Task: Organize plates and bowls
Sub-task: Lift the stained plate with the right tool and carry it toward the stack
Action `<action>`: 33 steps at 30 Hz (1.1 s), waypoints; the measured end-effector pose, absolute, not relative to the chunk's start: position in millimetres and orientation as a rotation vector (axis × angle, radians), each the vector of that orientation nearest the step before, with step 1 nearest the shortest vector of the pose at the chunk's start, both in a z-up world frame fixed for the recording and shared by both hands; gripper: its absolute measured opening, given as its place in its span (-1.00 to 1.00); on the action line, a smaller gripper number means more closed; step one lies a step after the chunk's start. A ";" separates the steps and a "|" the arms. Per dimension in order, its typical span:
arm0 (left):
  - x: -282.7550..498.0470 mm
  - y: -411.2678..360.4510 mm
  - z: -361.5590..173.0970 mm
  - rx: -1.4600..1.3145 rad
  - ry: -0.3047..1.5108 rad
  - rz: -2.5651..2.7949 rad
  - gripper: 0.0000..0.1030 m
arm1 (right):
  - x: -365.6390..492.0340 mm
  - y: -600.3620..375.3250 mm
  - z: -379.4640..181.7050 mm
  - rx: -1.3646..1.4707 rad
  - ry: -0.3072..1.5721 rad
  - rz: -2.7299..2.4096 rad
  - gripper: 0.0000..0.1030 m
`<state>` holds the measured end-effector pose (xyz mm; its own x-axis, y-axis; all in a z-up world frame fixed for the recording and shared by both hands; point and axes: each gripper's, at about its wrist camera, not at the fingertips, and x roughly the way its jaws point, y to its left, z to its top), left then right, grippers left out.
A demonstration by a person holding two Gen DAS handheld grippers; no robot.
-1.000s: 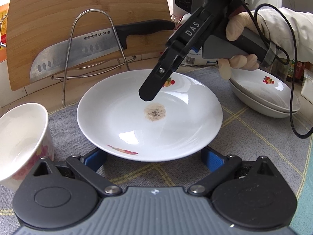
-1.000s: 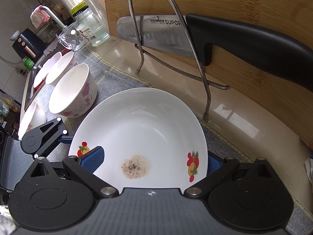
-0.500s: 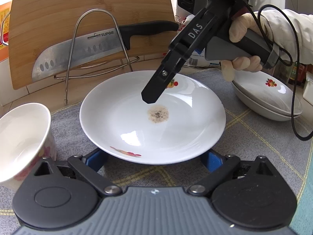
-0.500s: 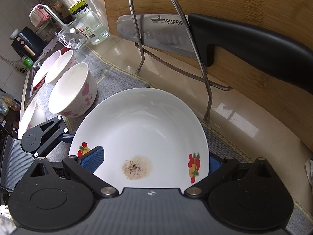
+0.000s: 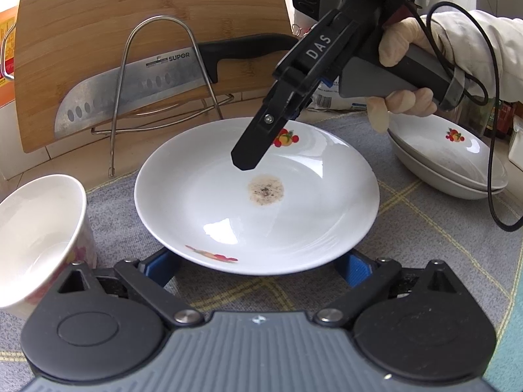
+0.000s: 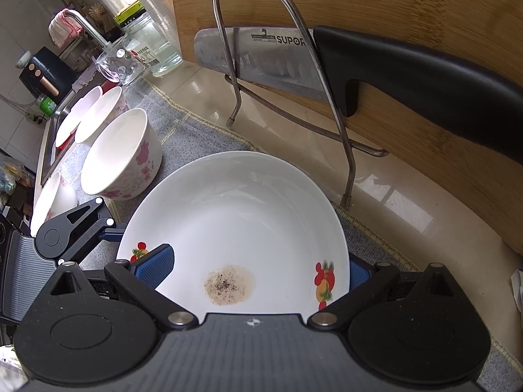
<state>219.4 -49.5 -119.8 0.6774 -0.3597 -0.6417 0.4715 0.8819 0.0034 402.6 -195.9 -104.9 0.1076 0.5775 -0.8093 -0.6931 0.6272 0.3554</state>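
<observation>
A white plate (image 5: 228, 209) with fruit decals and a brown stain in its middle lies on the grey mat (image 5: 425, 228). My left gripper (image 5: 258, 269) is open at the plate's near rim, one blue pad (image 5: 160, 268) on each side, under the edge. My right gripper (image 6: 255, 268) is open over the far side of the same plate (image 6: 235, 215). Its left pad (image 6: 153, 264) lies over the plate's inside, and its right pad sits outside the rim. A gloved hand (image 5: 398, 55) holds the right gripper (image 5: 248, 163).
A pink-flowered bowl (image 6: 124, 156) stands left of the plate, with more bowls (image 6: 98, 114) behind it towards the sink. Two stacked plates (image 5: 447, 160) sit at the right. A wire rack (image 5: 157, 75) with a knife (image 5: 130, 94) and a cutting board (image 5: 130, 16) stands behind.
Hardly anything: both grippers keep their places at the plate and stay open, with only a slight drift of the views.
</observation>
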 end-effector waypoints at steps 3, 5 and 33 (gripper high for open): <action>219.6 -49.7 -119.5 0.176 0.683 -0.471 0.91 | 401.6 -194.9 -104.6 -0.136 1.123 0.935 1.00; 219.4 -49.8 -119.2 0.176 0.684 -0.472 0.91 | 401.0 -194.0 -104.5 -0.140 1.122 0.932 1.00; 188.7 -49.4 -96.1 0.194 0.701 -0.487 0.91 | 364.4 -194.2 -90.8 -0.116 1.122 0.935 1.00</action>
<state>188.7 -49.4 -96.1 0.6583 -0.3632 -0.6594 0.4909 0.8712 0.0102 364.4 -194.2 -90.8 0.1112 0.5801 -0.8069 -0.6886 0.6304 0.3583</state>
